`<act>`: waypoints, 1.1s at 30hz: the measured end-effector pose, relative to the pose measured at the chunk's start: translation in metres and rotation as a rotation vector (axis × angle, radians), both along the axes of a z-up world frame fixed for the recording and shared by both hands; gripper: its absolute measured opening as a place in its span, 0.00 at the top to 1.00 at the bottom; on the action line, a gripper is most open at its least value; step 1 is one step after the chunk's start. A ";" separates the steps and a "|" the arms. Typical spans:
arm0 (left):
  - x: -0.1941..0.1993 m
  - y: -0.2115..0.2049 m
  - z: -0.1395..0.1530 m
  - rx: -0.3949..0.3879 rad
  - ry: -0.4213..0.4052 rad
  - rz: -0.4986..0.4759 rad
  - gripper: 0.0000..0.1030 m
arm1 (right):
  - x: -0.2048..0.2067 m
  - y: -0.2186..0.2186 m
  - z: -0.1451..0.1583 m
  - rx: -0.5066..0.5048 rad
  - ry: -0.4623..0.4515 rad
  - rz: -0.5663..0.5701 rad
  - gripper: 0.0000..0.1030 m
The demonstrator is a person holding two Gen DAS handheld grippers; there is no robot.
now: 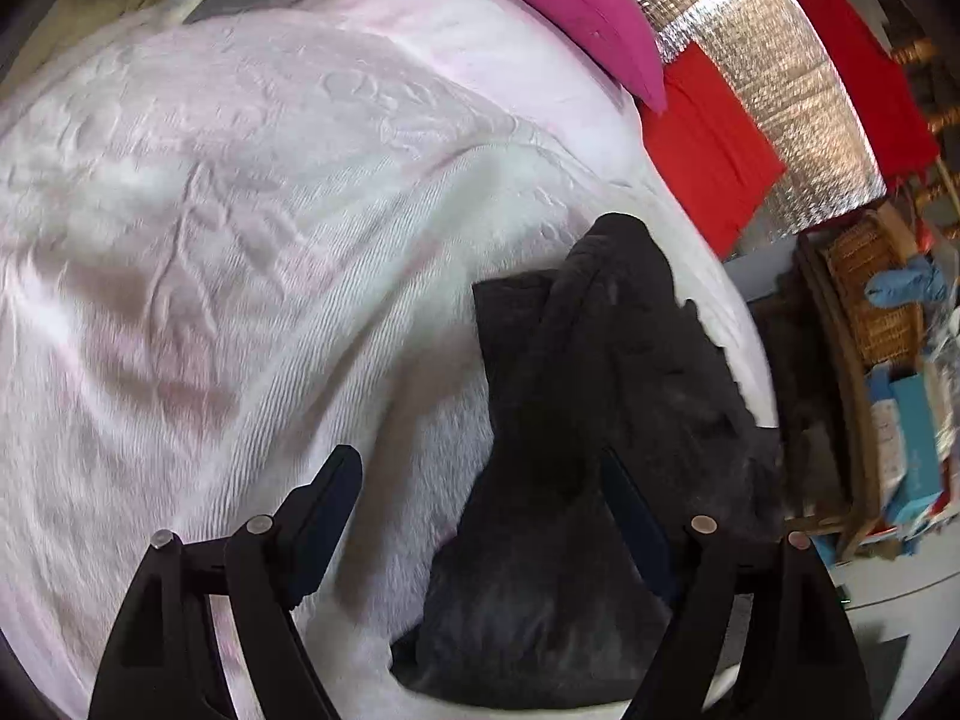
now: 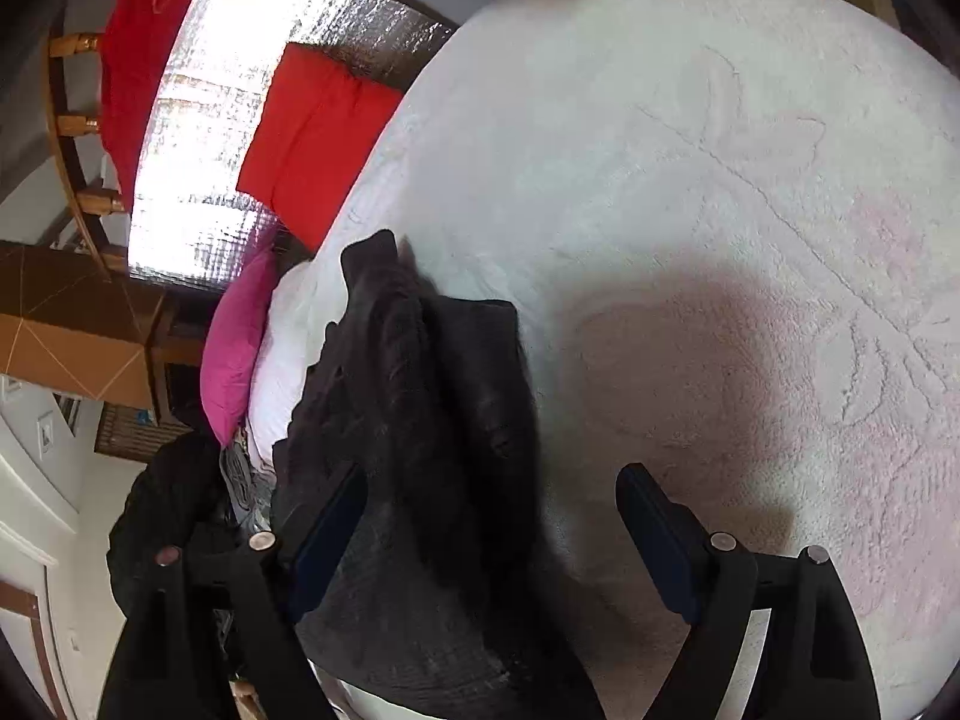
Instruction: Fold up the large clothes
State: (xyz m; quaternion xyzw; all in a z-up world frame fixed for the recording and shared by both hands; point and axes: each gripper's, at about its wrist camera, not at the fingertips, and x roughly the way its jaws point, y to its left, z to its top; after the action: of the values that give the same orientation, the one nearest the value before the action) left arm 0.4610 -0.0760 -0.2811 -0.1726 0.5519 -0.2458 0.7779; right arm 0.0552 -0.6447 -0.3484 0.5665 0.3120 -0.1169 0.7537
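A dark grey, almost black garment (image 1: pixel 600 408) lies bunched on a pale pink embossed bedspread (image 1: pixel 240 210). In the left wrist view it sits at lower right, and my left gripper (image 1: pixel 480 468) is open just above its near end, nothing between the fingers. In the right wrist view the same garment (image 2: pixel 420 408) lies at lower left on the bedspread (image 2: pixel 720 180). My right gripper (image 2: pixel 492 486) is open over the garment's near part, its left finger (image 2: pixel 330 528) over the fabric and its right finger over the bedspread.
A magenta pillow (image 1: pixel 570 6) and red cushions (image 1: pixel 708 144) lie at the bed's far edge against a silver foil panel (image 1: pixel 774 60). A wicker basket (image 1: pixel 870 288) and boxes stand beside the bed. A dark coat (image 2: pixel 162 516) hangs off the bedside.
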 end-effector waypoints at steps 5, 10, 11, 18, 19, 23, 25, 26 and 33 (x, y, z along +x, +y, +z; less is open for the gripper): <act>0.006 -0.032 -0.010 0.099 -0.019 -0.121 0.20 | 0.009 0.001 0.000 -0.063 0.018 0.056 0.15; 0.007 -0.044 -0.024 0.011 0.034 -0.247 0.15 | 0.018 -0.011 -0.011 -0.035 0.011 0.104 0.15; 0.006 -0.044 -0.025 0.007 0.031 -0.258 0.14 | 0.020 -0.012 -0.012 -0.029 0.002 0.116 0.15; -0.012 -0.081 -0.025 -0.015 0.020 -0.417 0.10 | 0.041 -0.023 -0.025 0.047 -0.077 0.190 0.15; -0.015 -0.087 -0.024 0.002 0.006 -0.432 0.09 | 0.049 -0.021 -0.026 0.060 -0.086 0.212 0.15; -0.016 -0.097 -0.023 -0.030 0.011 -0.438 0.09 | 0.081 0.000 -0.023 0.037 -0.083 0.316 0.15; -0.017 -0.099 -0.023 -0.065 0.023 -0.429 0.09 | 0.099 0.016 -0.018 -0.024 -0.048 0.357 0.11; -0.018 -0.101 -0.022 -0.076 0.017 -0.421 0.09 | 0.105 0.021 -0.015 -0.048 -0.046 0.368 0.11; -0.025 -0.104 -0.019 -0.026 -0.028 -0.344 0.36 | 0.113 0.043 0.000 -0.150 0.005 0.330 0.42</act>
State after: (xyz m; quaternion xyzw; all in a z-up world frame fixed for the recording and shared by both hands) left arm 0.4359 -0.1799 -0.3001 -0.0821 0.5590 -0.3848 0.7299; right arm 0.1680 -0.6022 -0.3488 0.4497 0.3932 -0.0160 0.8018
